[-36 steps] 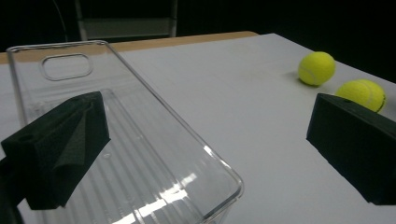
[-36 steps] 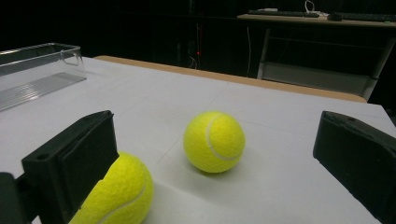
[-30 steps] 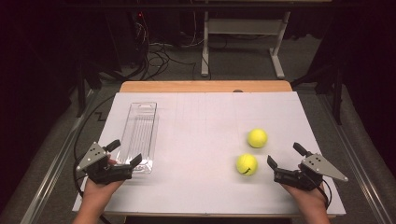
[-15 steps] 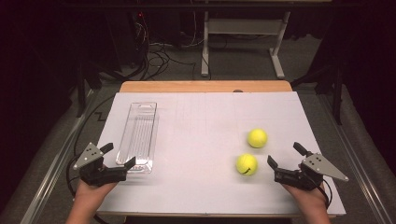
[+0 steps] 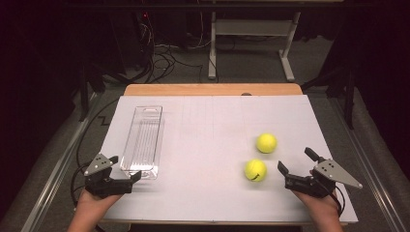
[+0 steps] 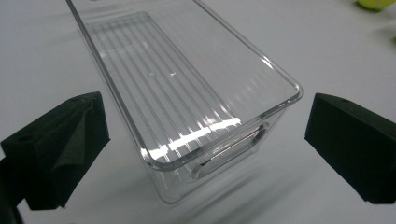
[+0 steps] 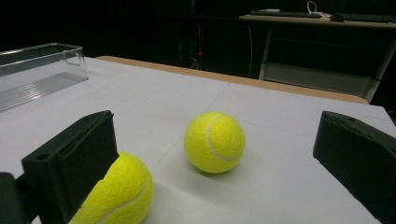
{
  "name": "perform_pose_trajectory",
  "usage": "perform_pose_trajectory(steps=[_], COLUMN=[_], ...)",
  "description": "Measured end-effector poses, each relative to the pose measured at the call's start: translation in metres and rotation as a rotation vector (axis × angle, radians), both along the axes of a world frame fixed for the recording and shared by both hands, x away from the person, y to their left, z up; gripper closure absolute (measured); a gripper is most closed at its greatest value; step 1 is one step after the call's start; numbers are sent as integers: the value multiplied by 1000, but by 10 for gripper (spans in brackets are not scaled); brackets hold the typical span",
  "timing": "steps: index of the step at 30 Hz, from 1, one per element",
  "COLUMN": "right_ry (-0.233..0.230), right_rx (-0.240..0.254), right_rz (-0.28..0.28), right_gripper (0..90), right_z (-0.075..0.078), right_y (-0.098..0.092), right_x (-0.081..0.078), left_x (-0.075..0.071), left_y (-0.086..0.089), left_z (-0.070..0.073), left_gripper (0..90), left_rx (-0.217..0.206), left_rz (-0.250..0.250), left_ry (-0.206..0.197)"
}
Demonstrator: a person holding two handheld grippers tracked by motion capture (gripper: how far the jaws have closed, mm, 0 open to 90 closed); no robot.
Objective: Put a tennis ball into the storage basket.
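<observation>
The left tongs [image 5: 124, 169] stand spread at the near end of the clear tray [image 5: 142, 140], at the desk's [image 5: 212, 121] 8 o'clock. The right tongs [image 5: 297, 162], also spread, sit just at 3 o'clock of the nearer tennis ball [image 5: 255, 170]; the second ball [image 5: 266, 143] lies close behind.

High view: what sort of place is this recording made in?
Probably a lab or workshop set up for recording, not a home. A white-covered table stands in a dark room, loose cables lie on the floor behind it, and a desk with a keyboard stands at the back.
</observation>
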State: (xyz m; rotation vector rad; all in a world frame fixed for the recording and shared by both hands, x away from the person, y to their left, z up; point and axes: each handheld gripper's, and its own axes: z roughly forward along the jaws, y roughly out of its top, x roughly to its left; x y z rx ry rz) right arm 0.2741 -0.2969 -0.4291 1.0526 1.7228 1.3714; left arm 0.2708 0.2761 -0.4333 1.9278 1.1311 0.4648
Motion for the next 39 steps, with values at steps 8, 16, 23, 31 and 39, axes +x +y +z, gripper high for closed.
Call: perform_pose_trajectory(steps=[8,16,23,31,39], right_ry=[5,6,7,8,11], right_rx=[-1,0,3,3,2], right_rz=[5,15,14,15,20], right_gripper=[3,3,3,3,3], right_z=[-1,-2,-2,-2,-2], right_y=[0,1,1,1,1], right_x=[1,1,1,1,1], left_x=[3,2,6,9,11], left_y=[0,-7,-10,-15,-21], left_z=[-5,-5,-13,-18,-20], left_gripper=[7,7,7,7,7], left_rx=[30,77,137,185,231], left_rz=[16,11,21,9,-1], left_ry=[70,169,277,362,462])
